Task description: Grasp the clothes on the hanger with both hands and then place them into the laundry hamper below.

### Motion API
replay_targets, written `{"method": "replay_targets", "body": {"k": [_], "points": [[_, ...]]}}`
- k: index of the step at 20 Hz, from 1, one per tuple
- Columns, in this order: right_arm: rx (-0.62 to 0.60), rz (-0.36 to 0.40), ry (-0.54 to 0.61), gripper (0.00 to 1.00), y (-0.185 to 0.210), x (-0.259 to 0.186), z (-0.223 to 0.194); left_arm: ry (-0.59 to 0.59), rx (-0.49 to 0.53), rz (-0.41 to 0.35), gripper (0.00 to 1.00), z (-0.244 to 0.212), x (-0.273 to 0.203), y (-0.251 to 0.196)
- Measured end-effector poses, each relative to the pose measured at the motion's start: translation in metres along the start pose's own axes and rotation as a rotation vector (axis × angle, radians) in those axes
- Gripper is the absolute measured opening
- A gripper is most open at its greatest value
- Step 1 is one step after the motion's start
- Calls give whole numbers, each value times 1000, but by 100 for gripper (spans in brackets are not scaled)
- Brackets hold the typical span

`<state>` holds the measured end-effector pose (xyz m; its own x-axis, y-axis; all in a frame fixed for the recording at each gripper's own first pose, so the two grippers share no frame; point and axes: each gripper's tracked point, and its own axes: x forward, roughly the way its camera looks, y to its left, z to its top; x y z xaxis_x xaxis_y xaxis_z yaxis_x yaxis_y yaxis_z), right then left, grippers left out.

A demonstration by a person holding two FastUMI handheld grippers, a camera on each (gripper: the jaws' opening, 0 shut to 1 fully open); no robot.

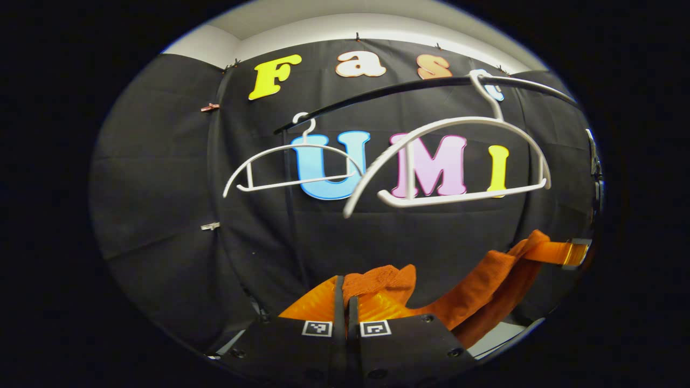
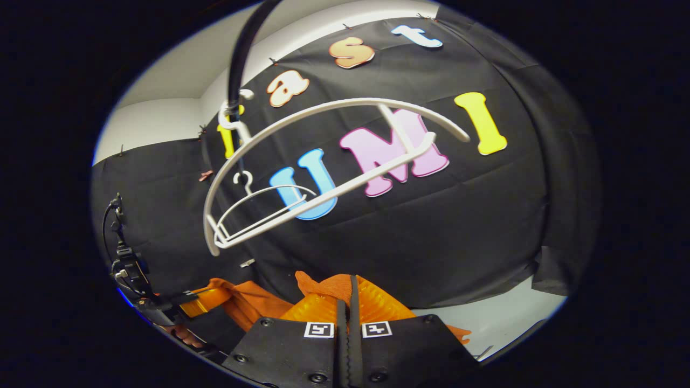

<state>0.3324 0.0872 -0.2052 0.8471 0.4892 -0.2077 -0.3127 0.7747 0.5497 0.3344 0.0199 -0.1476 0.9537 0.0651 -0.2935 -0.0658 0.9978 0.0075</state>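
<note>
Jaws on both grippers pinch an orange garment: the left gripper (image 1: 345, 302) and the right gripper (image 2: 347, 302) each clamp a corner, the cloth (image 1: 485, 280) slung between them below a bare white hanger (image 1: 447, 161) on the black rail (image 1: 377, 94). A second hanger (image 1: 291, 167) hangs farther along. Lifting off looks done; lowering into the hamper, unseen here, comes next. Open room lies beneath the hangers, before the cloth wall.

The orange garment (image 1: 480, 285) looks like nubbly matt cloth; the white hangers (image 1: 447, 161) are smooth, plastic-looking.
</note>
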Motion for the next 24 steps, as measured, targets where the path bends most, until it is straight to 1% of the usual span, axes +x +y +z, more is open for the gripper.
{"method": "replay_targets", "body": {"k": [2,4,7,8,10,13,15,19,22,24], "points": [[-24,31,10,4,16,-1,-2,-20,-34,-61,5,12,-3,-24],[-20,47,25,4,23,-3,-4,-34,-67,-119,5,23,-7,-45],[-39,89,17,4,40,-12,5,-76,-81,-196,5,36,-13,-66],[-46,103,15,4,43,-13,7,-84,-73,-210,5,36,-13,-71],[-67,96,42,4,34,-10,-3,-67,-54,-205,5,19,-7,-70],[-74,36,117,5,-5,-2,-41,5,-41,-207,4,-28,8,-77],[-79,-13,183,4,-31,4,-76,68,-23,-214,5,-69,19,-83],[-106,-107,343,4,-86,12,-154,214,20,-228,5,-152,36,-92],[-138,-189,459,5,-124,6,-210,337,68,-214,5,-217,46,-94],[-174,-237,535,5,-145,0,-241,429,65,-203,5,-258,51,-93]]}}
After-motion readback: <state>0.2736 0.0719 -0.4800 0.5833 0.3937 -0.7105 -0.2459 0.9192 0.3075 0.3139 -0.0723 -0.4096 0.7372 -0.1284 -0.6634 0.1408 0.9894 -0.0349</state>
